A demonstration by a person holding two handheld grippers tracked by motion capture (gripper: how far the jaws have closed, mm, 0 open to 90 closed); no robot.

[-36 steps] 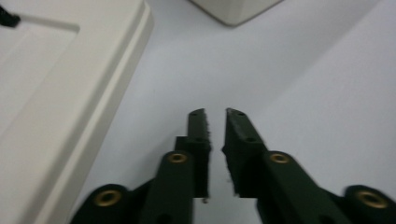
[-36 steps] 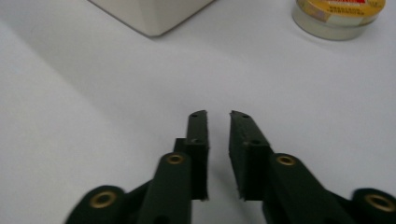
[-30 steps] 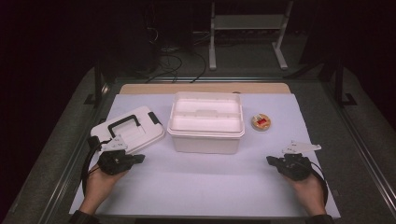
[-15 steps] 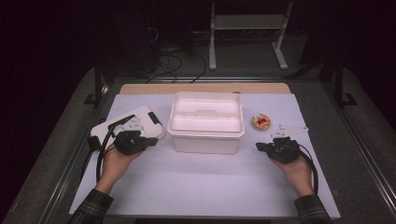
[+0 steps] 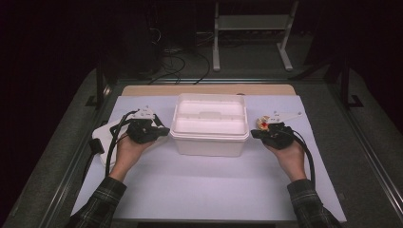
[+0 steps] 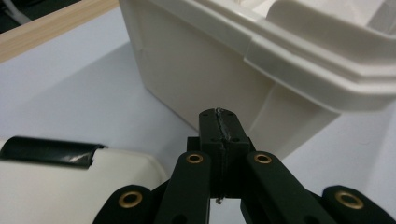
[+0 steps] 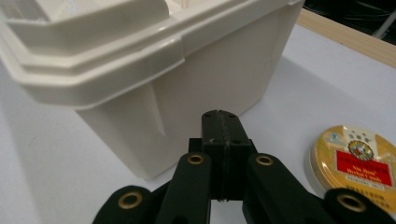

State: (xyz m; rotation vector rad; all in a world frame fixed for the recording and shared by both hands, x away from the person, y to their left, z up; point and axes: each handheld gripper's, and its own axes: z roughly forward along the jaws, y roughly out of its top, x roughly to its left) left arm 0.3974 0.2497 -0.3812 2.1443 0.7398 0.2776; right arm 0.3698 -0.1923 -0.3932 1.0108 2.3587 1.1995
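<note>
A white plastic box [image 5: 209,124] with a stepped rim stands in the middle of the table. My left gripper [image 5: 164,132] is at the box's left side, jaws shut with nothing in them, tips pointing at the box wall [image 6: 196,74]. My right gripper [image 5: 255,133] is at the box's right side, likewise shut and empty, aimed at the box [image 7: 154,93]. A white lid with a black handle [image 5: 102,137] lies under my left hand; its edge [image 6: 70,182] shows in the left gripper view. A small round yellow tin [image 7: 357,156] lies beside my right gripper.
A pale sheet [image 5: 204,190] covers the table, with a wooden strip [image 5: 204,89] along its far edge. Cables trail from both grippers. A white frame [image 5: 252,28] stands on the dark floor beyond the table.
Both hands have moved forward and inward from the near table area to the two sides of the box. The jaws stayed shut throughout.
</note>
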